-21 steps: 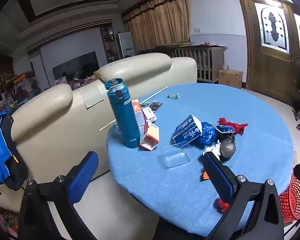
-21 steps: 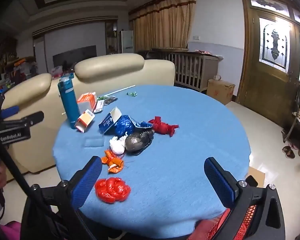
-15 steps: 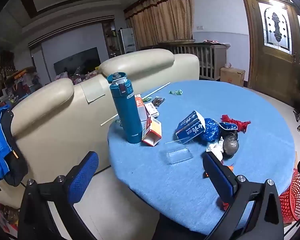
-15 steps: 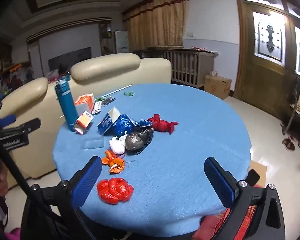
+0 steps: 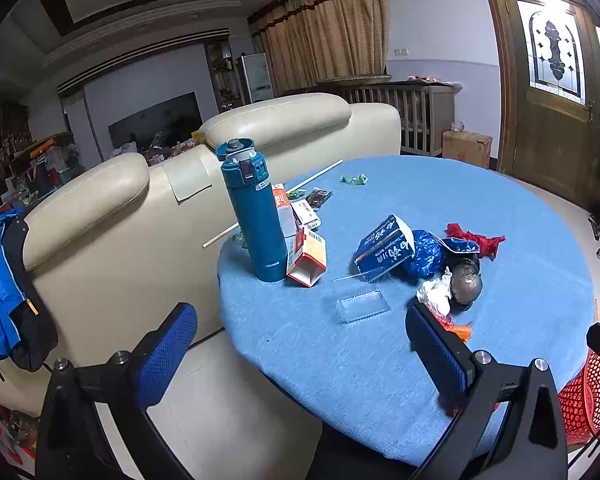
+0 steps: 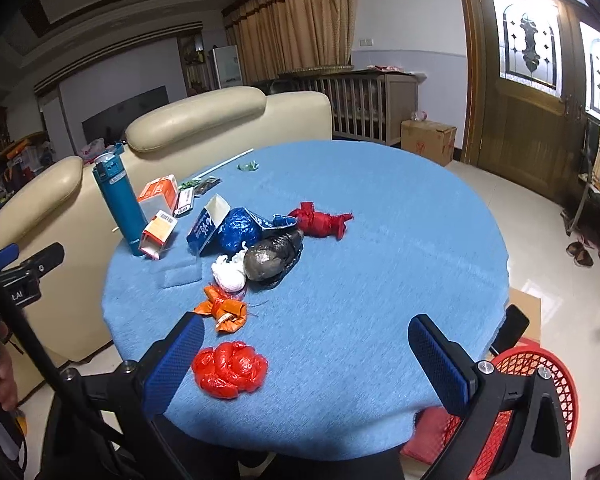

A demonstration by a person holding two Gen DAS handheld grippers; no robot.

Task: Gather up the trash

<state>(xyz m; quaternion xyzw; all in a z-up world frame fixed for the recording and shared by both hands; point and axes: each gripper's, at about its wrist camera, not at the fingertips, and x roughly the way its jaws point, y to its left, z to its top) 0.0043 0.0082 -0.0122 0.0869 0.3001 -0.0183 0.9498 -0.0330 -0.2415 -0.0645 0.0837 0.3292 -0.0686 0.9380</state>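
Note:
Trash lies scattered on a round table with a blue cloth [image 6: 380, 240]: a crumpled red bag [image 6: 230, 369] near the front edge, an orange wad [image 6: 224, 310], a white wad [image 6: 229, 271], a dark bag [image 6: 274, 255], a blue bag [image 6: 240, 229], a blue carton [image 5: 384, 247], a red twisted bag [image 6: 320, 220] and a clear plastic lid [image 5: 362, 305]. My right gripper [image 6: 306, 354] stands open just over the front edge, the red bag near its left finger. My left gripper [image 5: 302, 342] is open at the table's left edge, nothing between its fingers.
A teal bottle [image 5: 256, 216] stands upright by small orange-and-white boxes [image 5: 307, 255] at the table's left. A red mesh basket [image 6: 540, 392] sits on the floor at the lower right. A cream sofa [image 5: 148, 208] backs against the table. A person's hand [image 6: 4, 376] holds the left tool.
Both views have shifted slightly: the table contents sit a little further right and higher in the left wrist view. Both grippers stay open, nothing picked up.

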